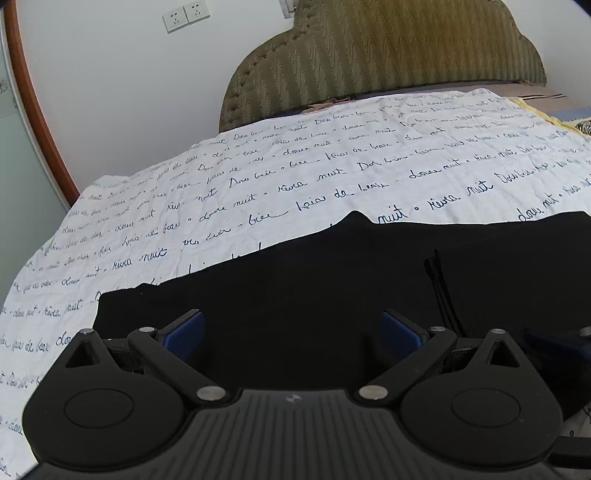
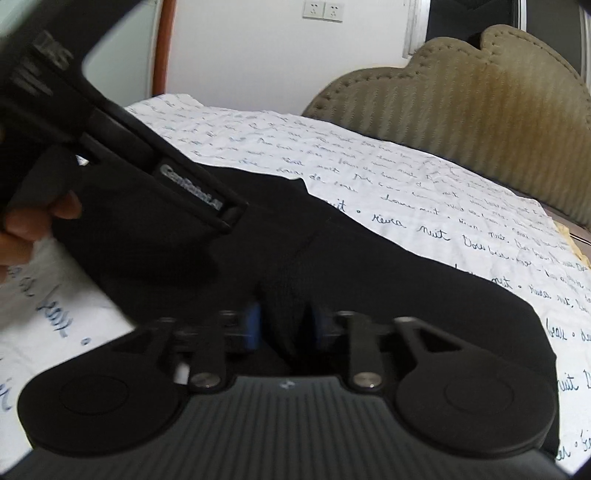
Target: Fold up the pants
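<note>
Nearest the left wrist lens, left gripper (image 1: 291,328) sits with jaws spread wide, blue pads (image 1: 184,330) apart, nothing between them, hovering over black pants (image 1: 314,266) spread flat on the bed. Right gripper (image 2: 284,325) has pads drawn close on a raised bunch of pants (image 2: 369,280) fabric, clenched on it; view is motion-blurred. From the right wrist view the left gripper body (image 2: 122,162) cuts across upper left, person's hand (image 2: 33,221) on its handle, blocking part of the pants. Beyond the pants: white bedsheet (image 1: 258,177) with cursive script print, wrinkled. Further back, olive quilted headboard (image 1: 388,55), then white wall with two sockets (image 1: 186,14), wooden door frame (image 1: 37,122) at far left
</note>
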Motion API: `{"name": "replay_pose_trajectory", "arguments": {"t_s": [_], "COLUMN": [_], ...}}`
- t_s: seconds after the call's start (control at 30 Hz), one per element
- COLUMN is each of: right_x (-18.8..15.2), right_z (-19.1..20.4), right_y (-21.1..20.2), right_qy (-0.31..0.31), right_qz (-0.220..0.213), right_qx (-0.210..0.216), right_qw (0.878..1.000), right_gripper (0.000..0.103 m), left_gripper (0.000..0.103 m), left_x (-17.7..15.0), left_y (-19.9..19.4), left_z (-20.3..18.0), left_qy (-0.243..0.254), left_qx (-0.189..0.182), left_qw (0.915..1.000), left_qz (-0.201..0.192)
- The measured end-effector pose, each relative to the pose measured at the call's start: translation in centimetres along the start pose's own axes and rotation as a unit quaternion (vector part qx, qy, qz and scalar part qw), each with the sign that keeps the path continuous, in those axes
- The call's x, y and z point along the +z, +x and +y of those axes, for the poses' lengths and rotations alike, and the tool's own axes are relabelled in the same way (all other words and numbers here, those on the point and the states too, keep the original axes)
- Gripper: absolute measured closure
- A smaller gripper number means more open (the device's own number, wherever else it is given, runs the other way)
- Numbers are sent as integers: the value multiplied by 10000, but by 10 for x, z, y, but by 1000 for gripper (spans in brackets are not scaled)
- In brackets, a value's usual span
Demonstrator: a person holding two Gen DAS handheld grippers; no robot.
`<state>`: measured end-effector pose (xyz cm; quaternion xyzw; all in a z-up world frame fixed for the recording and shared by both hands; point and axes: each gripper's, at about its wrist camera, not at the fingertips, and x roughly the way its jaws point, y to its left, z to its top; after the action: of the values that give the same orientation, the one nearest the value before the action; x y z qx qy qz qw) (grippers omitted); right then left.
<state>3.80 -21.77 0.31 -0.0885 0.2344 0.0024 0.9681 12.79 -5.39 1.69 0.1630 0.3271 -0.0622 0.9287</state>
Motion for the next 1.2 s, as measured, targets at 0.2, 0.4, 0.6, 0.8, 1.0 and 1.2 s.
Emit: {"name": "replay_pose_trajectory", "arguments": {"t_s": [0.2, 0.4, 0.6, 0.8, 1.0, 1.2], "right_x": [1, -15, -16, -22, -16, -2], "right_z": [-59, -143, -170, -138, -108, -61], "right_y": [-47, -19, 22, 5, -8, 0], "right_qy": [403, 1405, 1785, 1155, 733, 119], "right_qz": [-332, 308, 640, 701, 530, 501], "right_qx": [-707, -939, -860, -1000, -1412, -1005], "right_qw": [9961, 9851, 9781, 9858, 9858, 9936], "right_gripper": [66, 67, 76, 66, 65, 48], "left_gripper": [1, 1, 1, 1, 1, 1], "left_x": [6, 19, 8, -11, -8, -12], "left_y": [-2, -17, -11, -10, -20, -15], "left_z": [0, -28, -85, -90, -47, 19], "left_qy": [-188, -196, 773, 998, 689, 98], "left_qx": [-253, -1285, -1652, -1613, -1173, -510], "left_qw": [9995, 9914, 9831, 9816, 9907, 9987], "left_qz": [9, -151, 140, 210, -22, 13]}}
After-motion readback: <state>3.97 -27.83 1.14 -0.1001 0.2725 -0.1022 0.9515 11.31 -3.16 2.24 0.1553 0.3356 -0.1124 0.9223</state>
